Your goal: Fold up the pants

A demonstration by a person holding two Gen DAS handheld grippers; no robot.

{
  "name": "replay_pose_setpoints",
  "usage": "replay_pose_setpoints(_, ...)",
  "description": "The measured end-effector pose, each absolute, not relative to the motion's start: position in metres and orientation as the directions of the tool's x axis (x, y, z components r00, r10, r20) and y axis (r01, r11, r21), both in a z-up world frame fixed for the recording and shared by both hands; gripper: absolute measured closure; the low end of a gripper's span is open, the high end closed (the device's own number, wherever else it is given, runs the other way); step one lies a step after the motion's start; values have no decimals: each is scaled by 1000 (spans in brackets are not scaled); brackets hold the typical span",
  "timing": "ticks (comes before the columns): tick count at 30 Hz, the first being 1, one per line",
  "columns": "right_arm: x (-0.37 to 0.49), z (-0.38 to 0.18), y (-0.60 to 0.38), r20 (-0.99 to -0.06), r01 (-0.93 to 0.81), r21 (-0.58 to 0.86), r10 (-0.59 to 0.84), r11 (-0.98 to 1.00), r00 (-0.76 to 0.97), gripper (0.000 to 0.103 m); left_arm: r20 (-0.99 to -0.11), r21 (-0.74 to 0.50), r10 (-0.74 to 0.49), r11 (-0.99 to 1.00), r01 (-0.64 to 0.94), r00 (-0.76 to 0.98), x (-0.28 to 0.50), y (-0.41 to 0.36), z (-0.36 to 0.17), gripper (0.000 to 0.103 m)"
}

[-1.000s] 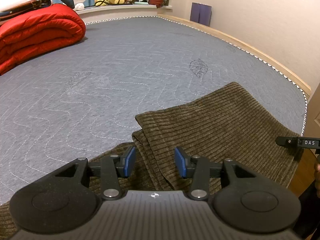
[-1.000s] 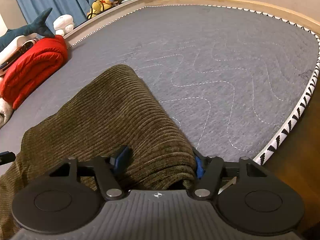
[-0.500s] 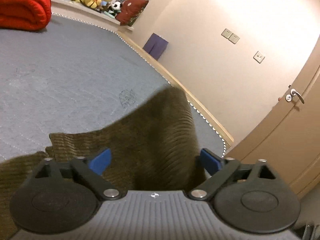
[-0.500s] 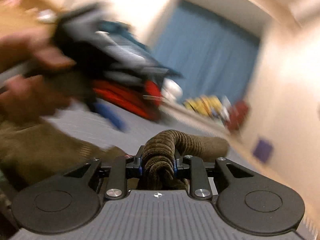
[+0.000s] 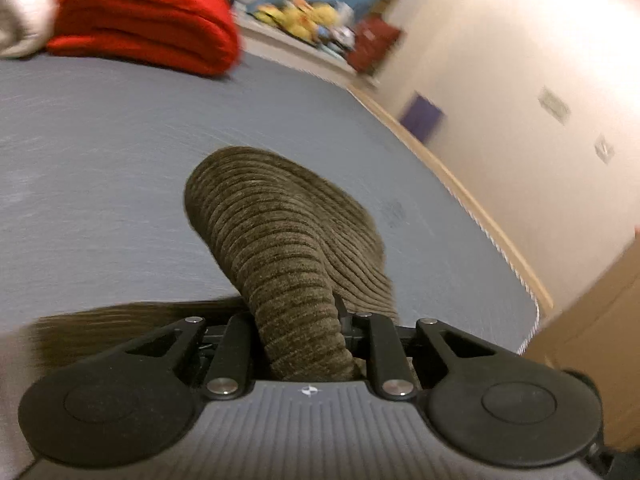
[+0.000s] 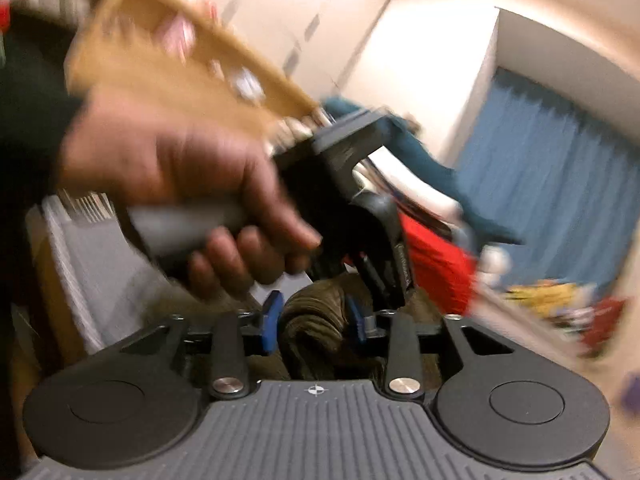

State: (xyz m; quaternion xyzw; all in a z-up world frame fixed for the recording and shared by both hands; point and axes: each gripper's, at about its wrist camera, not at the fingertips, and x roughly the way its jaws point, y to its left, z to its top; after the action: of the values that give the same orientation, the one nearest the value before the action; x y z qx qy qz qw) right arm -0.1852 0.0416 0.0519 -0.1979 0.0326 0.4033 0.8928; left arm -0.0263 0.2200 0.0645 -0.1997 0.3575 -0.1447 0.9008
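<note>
Now both grippers pinch pants: left gripper (image 5: 298, 320) jaws, spread a second ago, clamped on corduroy pants (image 5: 280, 232); right gripper (image 6: 314, 322) likewise. Pants lifted off bed (image 5: 100, 152); fold carry underway.

A grey quilted mattress (image 5: 120, 152) is seen, edged by a wooden frame (image 5: 460, 184). A red quilt (image 5: 148, 20) and soft toys (image 5: 304, 16) are blurred beyond. Cream wall (image 5: 520, 60), switches (image 5: 554, 104); blue curtain (image 6: 560, 184).
</note>
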Motion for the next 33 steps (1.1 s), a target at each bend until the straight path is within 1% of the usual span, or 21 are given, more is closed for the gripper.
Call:
replay_pose_setpoints(1,-187,61,39,-200,-782,-249,759,571,619,48,-584,-475,-388,876,87,714,-33,241,65,82)
replay_pose_setpoints(2,-187,68,34,-178,-811,-189,792,554,583,36,-589,-483,-359,875,41,724,-42,265,63,79)
replay_pose_setpoints(3,-187,74,29,-153,-840,-119,826,529,542,29,-605,-482,-326,876,-8,727,-49,288,61,69)
replay_pose_setpoints(4,-185,79,25,-136,-861,-60,850,505,508,27,-627,-475,-287,878,-63,724,-55,306,56,64)
replay_pose_setpoints(6,-177,84,21,-135,-873,25,867,488,480,26,-681,-457,-212,871,-180,701,-65,339,43,25)
replay_pose_setpoints(7,-169,83,19,-148,-866,57,862,497,485,25,-703,-458,-204,863,-214,682,-67,354,34,17)
replay_pose_setpoints(8,-161,83,18,-176,-851,86,848,519,499,25,-722,-460,-209,857,-233,659,-68,365,26,13)
replay_pose_setpoints(11,-119,67,21,-319,-731,158,735,664,598,25,-767,-446,-216,856,-259,605,-68,380,6,11)
replay_pose_setpoints(13,-85,54,16,-438,-605,210,627,768,644,22,-759,-492,-268,833,-254,593,-68,386,-1,11)
replay_pose_setpoints(15,-50,33,9,-558,-469,274,536,840,634,22,-746,-535,-322,812,-236,582,-66,384,-9,11)
replay_pose_setpoints(17,-19,12,-1,-644,-362,364,512,858,568,21,-734,-564,-367,798,-211,572,-63,382,-18,11)
replay_pose_setpoints(20,13,-16,-8,-688,-266,531,592,805,419,19,-727,-585,-394,784,-207,562,-59,383,-33,11)
replay_pose_setpoints(22,22,-26,-10,-673,-243,602,648,760,357,18,-721,-605,-406,764,-224,561,-57,383,-40,11)
replay_pose_setpoints(23,26,-28,-11,-668,-246,615,661,749,343,19,-718,-610,-408,759,-227,564,-51,379,-41,11)
replay_pose_setpoints(25,27,-31,-12,-662,-253,626,674,738,328,31,-719,-605,-400,763,-228,569,-51,377,-41,14)
replay_pose_setpoints(26,23,-26,-12,-661,-251,627,674,738,330,49,-720,-602,-395,765,-230,570,-51,375,-41,20)
replay_pose_setpoints(27,22,-24,-14,-662,-247,624,669,742,338,61,-723,-593,-384,771,-231,574,-44,367,-36,25)
replay_pose_setpoints(28,17,-23,-18,-657,-246,626,671,740,343,65,-731,-571,-361,788,-230,579,-43,361,-34,28)
replay_pose_setpoints(29,12,-21,-21,-647,-251,629,675,735,354,74,-738,-553,-344,801,-229,580,-41,355,-31,32)
replay_pose_setpoints(30,11,-17,-26,-637,-260,630,678,732,365,77,-744,-538,-330,812,-227,581,-41,350,-27,36)
replay_pose_setpoints(33,11,4,-27,-598,-325,621,699,714,393,80,-742,-524,-321,825,-211,588,-38,336,-15,47)
